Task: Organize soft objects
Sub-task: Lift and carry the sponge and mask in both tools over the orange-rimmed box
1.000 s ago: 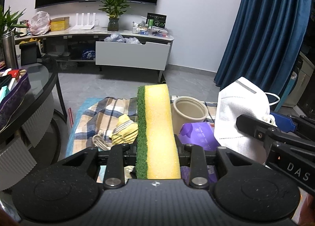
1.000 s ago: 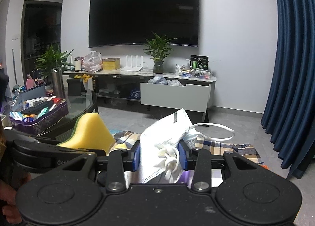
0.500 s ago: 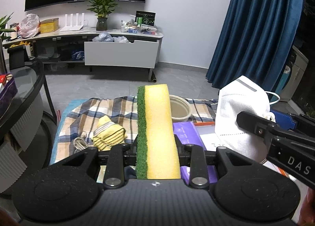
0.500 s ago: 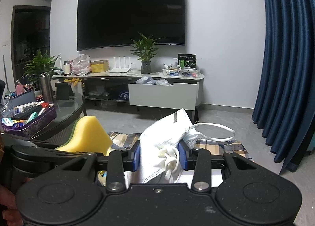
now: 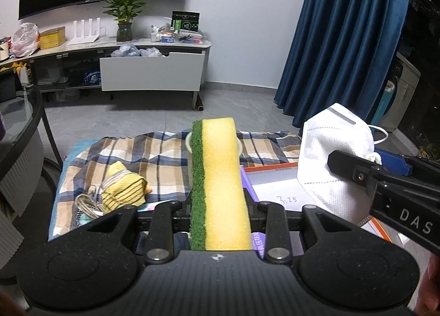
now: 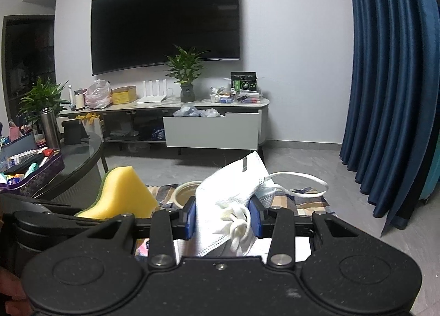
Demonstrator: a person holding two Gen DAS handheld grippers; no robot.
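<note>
A: The room is lit evenly and a little dim, I think from lamps above; the white wall (image 6: 288, 40) is bright, with no glare.

B: Yes. Edges bend from the fisheye; the curtain (image 5: 343, 40) curves. Corners go dark. The near black gripper body is sharp, with soft shadows.

Two close wrist views, facing the TV wall (image 6: 275, 27), sharing the plaid cloth (image 5: 137, 156)

Home living room, wall-mounted TV (image 6: 165, 27), low media console (image 6: 192, 123), potted plant (image 6: 185, 73), blue curtains (image 6: 390, 82)
</note>
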